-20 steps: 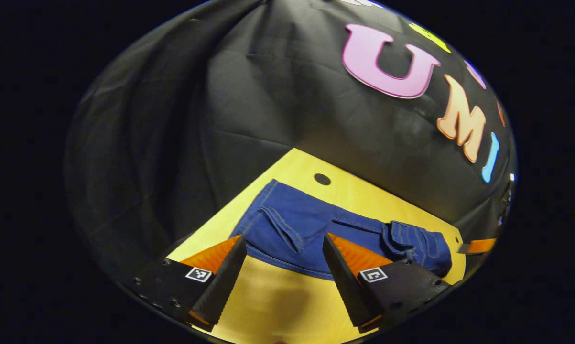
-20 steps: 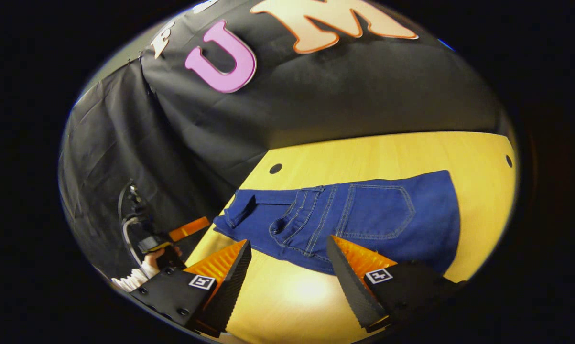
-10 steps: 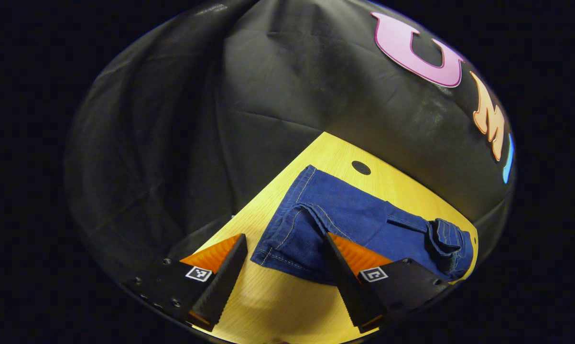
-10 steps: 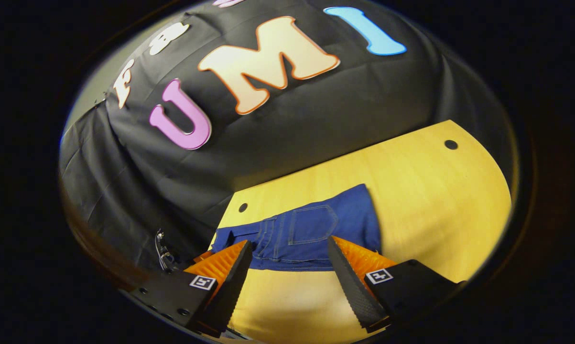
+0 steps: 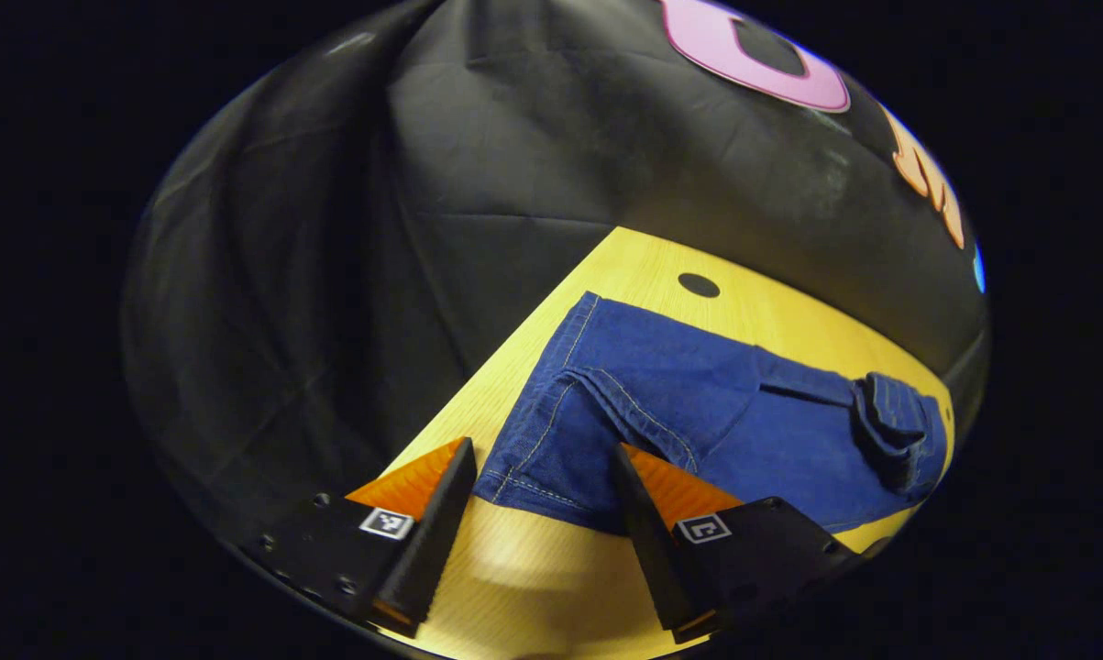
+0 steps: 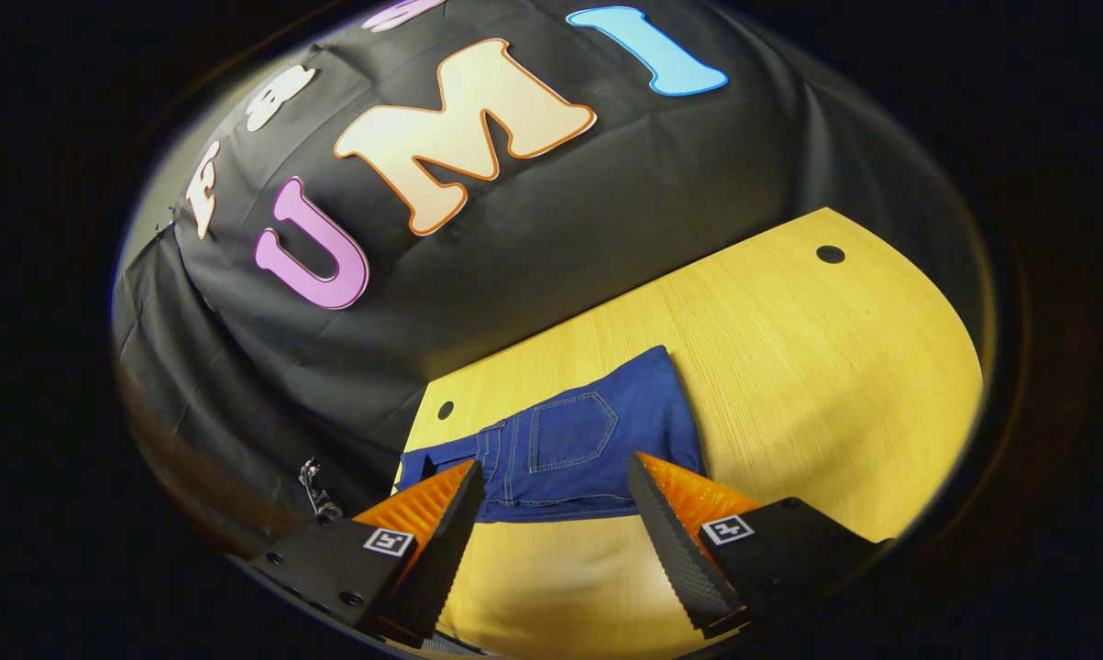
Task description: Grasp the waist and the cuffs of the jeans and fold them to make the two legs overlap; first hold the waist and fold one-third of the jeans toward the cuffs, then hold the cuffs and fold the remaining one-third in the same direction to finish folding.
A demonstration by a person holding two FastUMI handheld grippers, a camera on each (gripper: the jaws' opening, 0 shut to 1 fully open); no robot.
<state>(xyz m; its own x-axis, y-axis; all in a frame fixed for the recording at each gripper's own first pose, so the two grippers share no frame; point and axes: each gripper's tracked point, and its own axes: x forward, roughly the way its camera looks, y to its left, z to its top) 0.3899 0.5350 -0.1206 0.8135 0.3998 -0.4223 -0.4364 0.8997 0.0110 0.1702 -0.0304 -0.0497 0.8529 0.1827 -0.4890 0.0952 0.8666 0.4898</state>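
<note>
The blue jeans (image 5: 698,412) lie folded into a compact stack on the yellow wooden table (image 5: 643,266). In the left gripper view the stitched cuff hems face me and a bunched belt loop sits at the stack's far right. My left gripper (image 5: 542,532) stands open just short of the cuff edge, nothing between its fingers. In the right gripper view the jeans (image 6: 579,449) show a back pocket on top. My right gripper (image 6: 556,541) is open too, held back from the stack's near edge above the table (image 6: 789,367).
Round dark holes mark the table top: one hole (image 5: 698,285) behind the jeans in the left gripper view, another hole (image 6: 829,254) at the far right corner in the right gripper view. Black cloth walls close the table's back and left. A cable fitting (image 6: 315,486) hangs at left.
Both grippers stayed open. The right one drew back and turned, so the jeans look smaller and farther. The left one swung toward the cuff end of the stack.
</note>
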